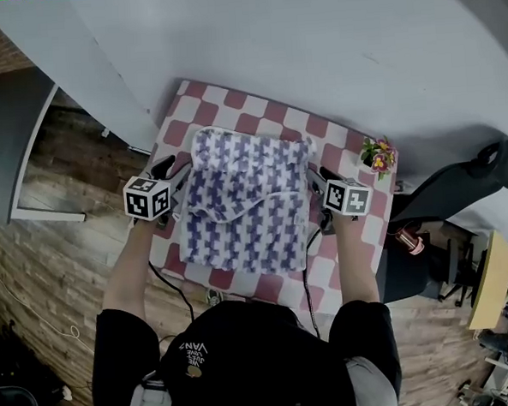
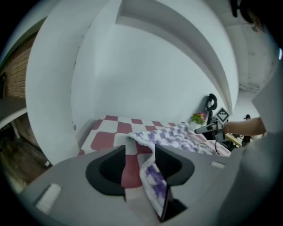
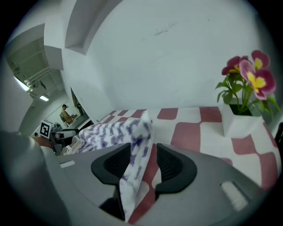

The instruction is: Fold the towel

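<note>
A white towel with purple zigzags (image 1: 246, 207) lies on the red-and-white checked table (image 1: 231, 100), its near part doubled over toward the far edge. My left gripper (image 1: 177, 173) stands at the towel's left edge. In the left gripper view the jaws (image 2: 139, 159) are apart, and a towel corner (image 2: 152, 181) hangs between them against the right jaw. My right gripper (image 1: 315, 183) is at the towel's right edge. In the right gripper view its jaws (image 3: 143, 161) are also apart, with a towel fold (image 3: 137, 154) draped loosely between them against the left jaw.
A small white pot of flowers (image 1: 377, 156) (image 3: 245, 97) stands on the table's far right corner, close to my right gripper. A black chair (image 1: 467, 180) is to the right of the table. White wall lies beyond the table, with wooden floor (image 1: 61, 278) to the left.
</note>
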`<action>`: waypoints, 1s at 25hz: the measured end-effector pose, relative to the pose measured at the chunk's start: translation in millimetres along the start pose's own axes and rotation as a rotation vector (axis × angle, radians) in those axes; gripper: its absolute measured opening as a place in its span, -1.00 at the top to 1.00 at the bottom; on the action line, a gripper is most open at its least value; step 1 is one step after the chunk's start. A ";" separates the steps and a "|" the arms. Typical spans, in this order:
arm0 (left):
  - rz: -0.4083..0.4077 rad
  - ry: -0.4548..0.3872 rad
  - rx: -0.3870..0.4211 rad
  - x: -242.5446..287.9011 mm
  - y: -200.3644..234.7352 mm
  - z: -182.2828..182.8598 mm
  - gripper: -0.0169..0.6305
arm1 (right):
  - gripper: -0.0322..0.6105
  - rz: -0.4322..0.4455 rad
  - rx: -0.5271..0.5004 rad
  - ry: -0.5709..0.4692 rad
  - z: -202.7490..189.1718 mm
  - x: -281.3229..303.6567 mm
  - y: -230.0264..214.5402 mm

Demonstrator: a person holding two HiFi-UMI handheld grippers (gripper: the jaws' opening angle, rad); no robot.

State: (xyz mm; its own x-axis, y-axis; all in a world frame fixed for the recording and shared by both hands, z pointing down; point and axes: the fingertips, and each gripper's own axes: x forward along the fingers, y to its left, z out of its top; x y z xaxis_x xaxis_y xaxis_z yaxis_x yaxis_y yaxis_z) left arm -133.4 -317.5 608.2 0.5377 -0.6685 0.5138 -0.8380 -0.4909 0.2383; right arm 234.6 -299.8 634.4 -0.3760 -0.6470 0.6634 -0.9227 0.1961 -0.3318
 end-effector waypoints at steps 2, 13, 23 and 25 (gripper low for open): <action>-0.097 -0.009 0.058 -11.5 -23.3 -8.2 0.39 | 0.35 0.030 0.008 0.029 -17.4 -9.0 7.2; -0.359 0.180 0.330 -31.2 -103.1 -77.6 0.19 | 0.35 0.035 -0.032 0.188 -87.8 -19.4 21.4; -0.405 0.258 0.461 -52.7 -113.2 -106.8 0.19 | 0.78 0.072 -0.033 0.048 -83.2 -44.0 38.2; -0.352 0.285 0.524 -51.0 -109.2 -110.0 0.20 | 0.79 0.080 -0.049 0.015 -81.7 -56.0 45.9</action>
State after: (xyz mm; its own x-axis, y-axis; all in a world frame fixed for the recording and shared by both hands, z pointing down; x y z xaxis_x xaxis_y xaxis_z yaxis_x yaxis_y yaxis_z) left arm -79.6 -168.3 646.6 0.6640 -0.2818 0.6926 -0.4237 -0.9050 0.0379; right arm 206.4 -194.4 636.8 -0.4496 -0.6171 0.6458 -0.8926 0.2831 -0.3509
